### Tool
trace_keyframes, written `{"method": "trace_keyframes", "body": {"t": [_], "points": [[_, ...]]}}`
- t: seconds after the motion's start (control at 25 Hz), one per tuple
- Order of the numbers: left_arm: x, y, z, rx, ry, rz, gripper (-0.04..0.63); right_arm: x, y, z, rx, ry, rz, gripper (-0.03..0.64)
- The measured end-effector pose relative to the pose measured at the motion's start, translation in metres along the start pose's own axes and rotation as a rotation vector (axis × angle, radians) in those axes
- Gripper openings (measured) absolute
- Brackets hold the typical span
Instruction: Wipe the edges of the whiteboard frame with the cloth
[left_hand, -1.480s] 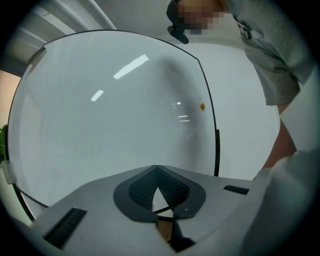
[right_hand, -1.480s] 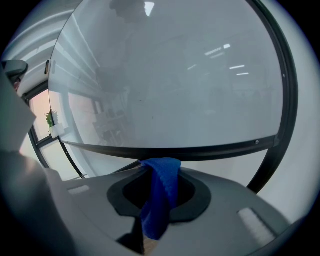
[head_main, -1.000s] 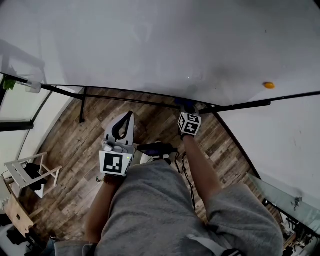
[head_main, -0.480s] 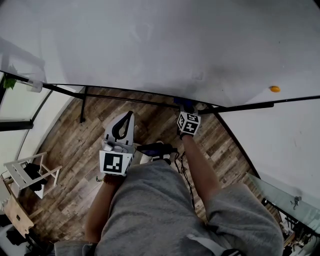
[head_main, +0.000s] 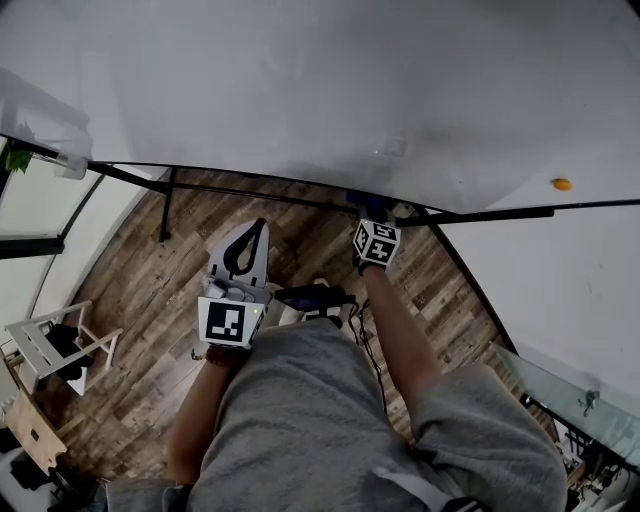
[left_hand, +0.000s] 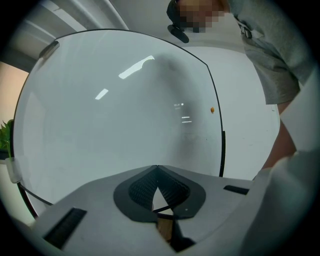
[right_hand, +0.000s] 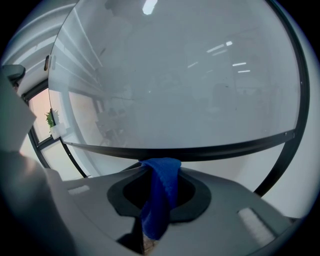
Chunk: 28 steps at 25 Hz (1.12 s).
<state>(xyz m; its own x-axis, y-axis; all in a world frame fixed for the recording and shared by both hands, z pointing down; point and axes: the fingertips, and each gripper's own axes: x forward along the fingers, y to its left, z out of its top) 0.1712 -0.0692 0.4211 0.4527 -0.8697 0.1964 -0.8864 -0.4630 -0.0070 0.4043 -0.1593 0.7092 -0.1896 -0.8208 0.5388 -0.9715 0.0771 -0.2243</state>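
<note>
The whiteboard (head_main: 300, 90) fills the top of the head view, with its black bottom frame edge (head_main: 250, 182) running across. My right gripper (head_main: 372, 210) is shut on a blue cloth (right_hand: 161, 190) and holds it against that bottom frame edge (right_hand: 200, 152); the blue cloth (head_main: 368, 206) shows at the frame just above the marker cube. My left gripper (head_main: 260, 228) hangs back over the floor, shut with nothing in it, apart from the board. In the left gripper view the left gripper (left_hand: 156, 168) points at the board face, with the right frame edge (left_hand: 221, 150) beyond.
A small orange magnet (head_main: 562, 184) sticks to the board at the right. Below the frame are a wooden floor (head_main: 130, 300), the black stand leg (head_main: 165, 210) and a white chair (head_main: 50, 345) at the left. A glass wall and a plant (head_main: 15, 158) stand far left.
The right gripper and cloth have slid a little left along the bottom frame, away from the orange magnet. The left gripper has stayed where it was.
</note>
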Motion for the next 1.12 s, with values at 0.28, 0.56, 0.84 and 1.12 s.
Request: {"method": "trace_keyframes", "body": {"t": [0.28,0.56,0.84,1.12], "points": [[-0.006,0.016,-0.003,-0.006,0.002,-0.015,0.009,0.004,0.013,-0.001,0.001,0.004,-0.010,0.084],[-0.013,0.036,-0.007,0.001,0.011,-0.021,0.009,0.011,0.034,-0.002,0.003,-0.004,-0.008,0.084],[-0.017,0.049,-0.009,-0.004,0.008,-0.029,0.009,0.014,0.046,-0.002,0.006,-0.008,-0.014,0.084],[-0.015,0.064,-0.004,-0.026,-0.011,-0.042,0.009,0.015,0.049,-0.002,0.009,-0.002,-0.034,0.084]]}}
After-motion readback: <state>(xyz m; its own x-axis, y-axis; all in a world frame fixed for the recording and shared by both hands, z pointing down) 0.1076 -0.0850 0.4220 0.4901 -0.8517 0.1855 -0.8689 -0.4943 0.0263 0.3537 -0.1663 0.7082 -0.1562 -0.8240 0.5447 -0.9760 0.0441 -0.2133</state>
